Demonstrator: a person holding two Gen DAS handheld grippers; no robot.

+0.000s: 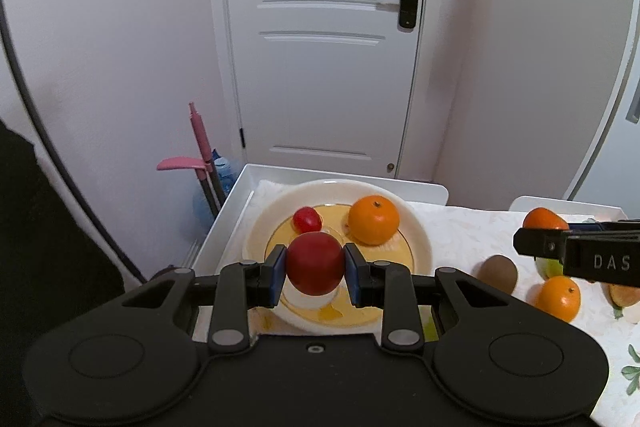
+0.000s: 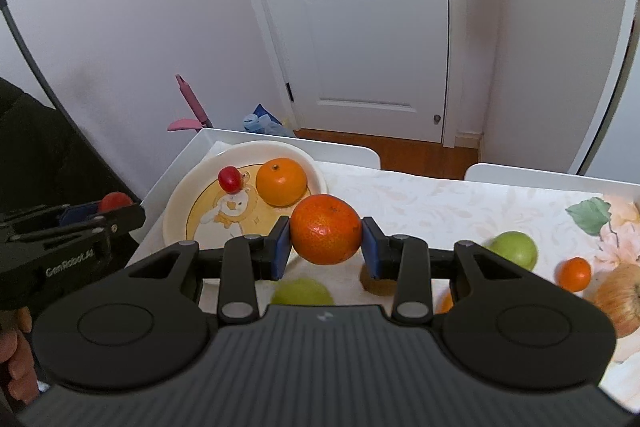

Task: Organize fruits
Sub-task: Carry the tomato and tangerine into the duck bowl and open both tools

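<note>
Red fruit: a round, dark-red fruit (image 1: 315,263) sits between the blue pads of the left gripper (image 1: 315,269), raised over the near part of the plate.
Left gripper: clamped on the red fruit, both pads pressed against its sides.
Held orange: a deep-orange citrus (image 2: 326,229) hangs between the pads of the right gripper (image 2: 326,241), just right of the plate's near rim and above the tablecloth.
Right gripper: clenched on that orange, pads touching both flanks.
Plate: a cream plate (image 2: 176,203) with a cartoon print, at the table's far-left corner; it already carries a lighter orange (image 2: 281,181) and a small red fruit (image 2: 229,179), lying apart from each other.
Loose fruit: two green fruits (image 2: 514,249) (image 2: 302,292), a small orange (image 2: 574,273), a brown kiwi (image 1: 498,273) and a pale apple-like fruit (image 2: 618,301) lie on the flowered tablecloth (image 2: 420,203) to the right.
Step in hand: both tools appear to be carrying fruit to the plate; the left one looks closer to letting go.
Next move: likely lower the red fruit onto a bare spot near the plate's front, then release; the orange needs to travel left past the rim to a gap clear of the other pieces.
Risk: round fruit may roll once freed, so a low release seems wise.
</note>
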